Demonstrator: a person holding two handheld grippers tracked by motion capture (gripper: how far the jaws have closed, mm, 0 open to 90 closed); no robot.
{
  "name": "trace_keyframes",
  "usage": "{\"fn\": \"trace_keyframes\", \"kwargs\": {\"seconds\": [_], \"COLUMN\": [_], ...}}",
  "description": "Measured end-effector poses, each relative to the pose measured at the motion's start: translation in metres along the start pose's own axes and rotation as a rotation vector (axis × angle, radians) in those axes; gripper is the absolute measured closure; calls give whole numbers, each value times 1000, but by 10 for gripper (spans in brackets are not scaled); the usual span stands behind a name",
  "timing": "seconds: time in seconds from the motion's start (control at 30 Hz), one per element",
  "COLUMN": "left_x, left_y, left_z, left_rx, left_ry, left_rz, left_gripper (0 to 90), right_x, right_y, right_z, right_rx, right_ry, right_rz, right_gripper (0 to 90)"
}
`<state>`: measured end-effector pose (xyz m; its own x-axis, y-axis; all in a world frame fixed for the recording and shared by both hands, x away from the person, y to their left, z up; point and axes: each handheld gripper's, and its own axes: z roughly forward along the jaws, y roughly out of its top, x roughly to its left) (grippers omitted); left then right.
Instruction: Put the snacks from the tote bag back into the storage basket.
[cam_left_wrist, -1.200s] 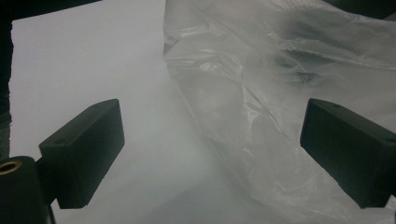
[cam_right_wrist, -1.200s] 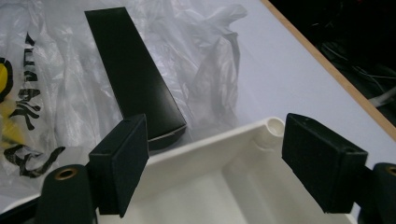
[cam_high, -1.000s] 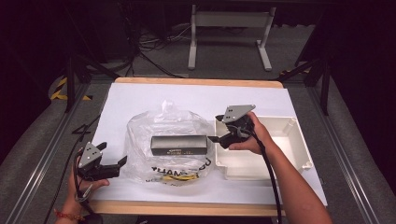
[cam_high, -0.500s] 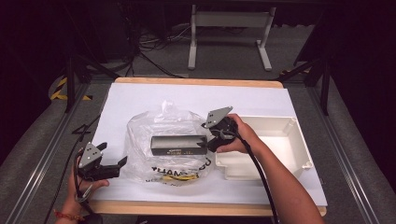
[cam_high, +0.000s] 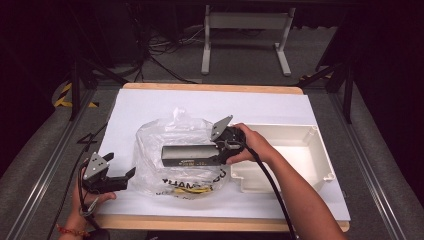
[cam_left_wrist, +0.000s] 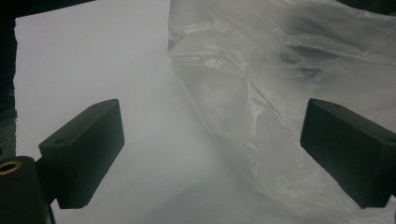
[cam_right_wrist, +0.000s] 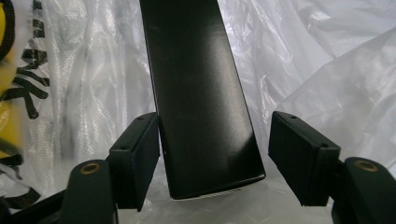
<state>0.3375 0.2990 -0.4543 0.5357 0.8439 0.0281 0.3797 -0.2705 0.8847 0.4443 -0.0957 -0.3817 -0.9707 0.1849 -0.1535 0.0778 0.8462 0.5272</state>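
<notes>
Because the dark box (cam_high: 191, 155) lies lengthwise on top of the clear plastic bag (cam_high: 170, 137) near the middle of the surface (cam_high: 150, 107), its three o'clock end already sits between the jaws of the right claw (cam_high: 223, 151). In the right gripper view one jaw touches the box's side and the other stands apart, so the claw is open and not yet clamped. A good grasp, I judge, means centring the box, closing squarely on its two long sides and catching no film. The white tray (cam_high: 305, 145) waits just beside it at three o'clock. At eight o'clock the left claw (cam_high: 120, 180) hovers open near the bag's edge. Black lettering on the bag and a small label on the box are too blurred to read.
</notes>
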Motion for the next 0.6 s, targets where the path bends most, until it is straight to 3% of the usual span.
{"fn": "trace_keyframes", "kwargs": {"seconds": [0.27, 0.43, 0.5, 0.6], "left_x": [0, 1, 2, 2], "left_y": [0, 0, 0, 0], "left_z": [0, 0, 0, 0], "left_rx": [0, 2, -3, -1], "left_ry": [-6, -3, -3, -4], "left_rz": [-7, -15, -26, -22], "left_gripper": [72, 69, 69, 69], "right_x": [-1, 3, 5, 6], "right_y": [5, 7, 10, 11], "right_z": [7, 7, 5, 6], "right_rx": [28, 82, 106, 124], "right_ry": [24, 37, 42, 43], "right_rz": [-15, -40, -73, -74], "right_gripper": [343, 385, 406, 394]}}
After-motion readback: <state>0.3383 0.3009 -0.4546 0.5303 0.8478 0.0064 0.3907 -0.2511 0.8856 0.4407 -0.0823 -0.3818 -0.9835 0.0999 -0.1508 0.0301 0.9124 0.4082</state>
